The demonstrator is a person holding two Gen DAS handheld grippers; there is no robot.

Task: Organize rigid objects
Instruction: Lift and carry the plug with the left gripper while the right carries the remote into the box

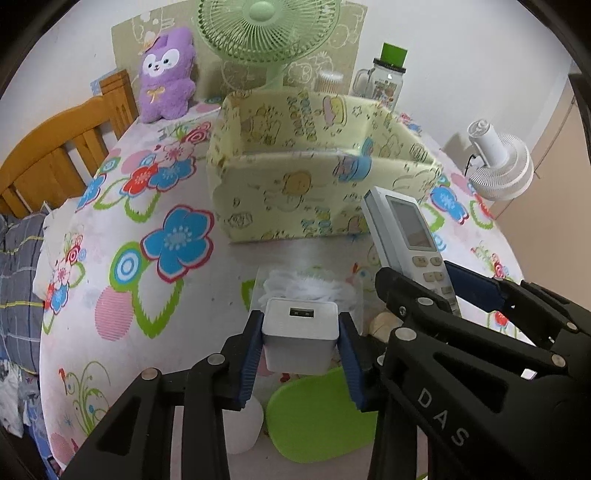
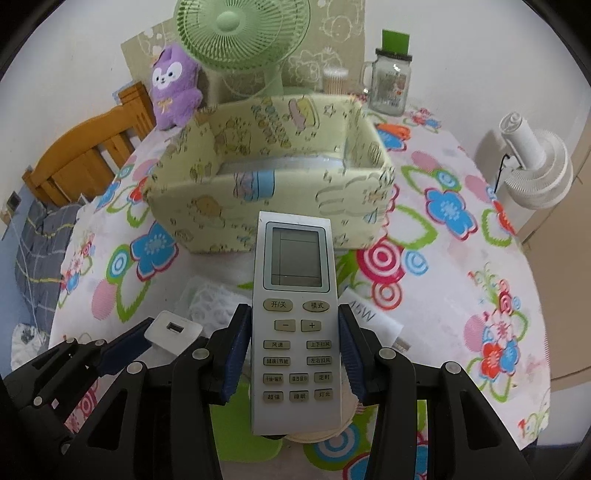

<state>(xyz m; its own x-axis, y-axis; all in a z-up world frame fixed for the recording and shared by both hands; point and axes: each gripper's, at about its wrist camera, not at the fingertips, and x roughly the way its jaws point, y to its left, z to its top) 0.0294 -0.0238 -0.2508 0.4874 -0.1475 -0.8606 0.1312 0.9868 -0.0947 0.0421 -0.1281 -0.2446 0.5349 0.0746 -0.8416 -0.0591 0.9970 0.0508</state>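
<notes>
My left gripper (image 1: 301, 345) is shut on a white USB charger block (image 1: 300, 334) and holds it above the table, short of the yellow cartoon-print box (image 1: 295, 199). My right gripper (image 2: 294, 350) is shut on a white air-conditioner remote (image 2: 294, 295), held flat with its screen toward the box (image 2: 229, 210). In the left wrist view the right gripper (image 1: 421, 291) holds the remote (image 1: 410, 236) just right of the charger. The charger also shows in the right wrist view (image 2: 173, 328), at lower left. The box is open on top and looks empty.
On the flowered tablecloth (image 1: 122, 229) below the grippers lie a green pad (image 1: 317, 417), a white mesh sponge (image 1: 303, 286) and a white item marked 45W (image 2: 373, 317). Behind the box stand a green fan (image 1: 269, 33), a purple plush (image 1: 166, 74) and a glass jar (image 1: 388, 81). A white fan (image 1: 498, 162) stands at right.
</notes>
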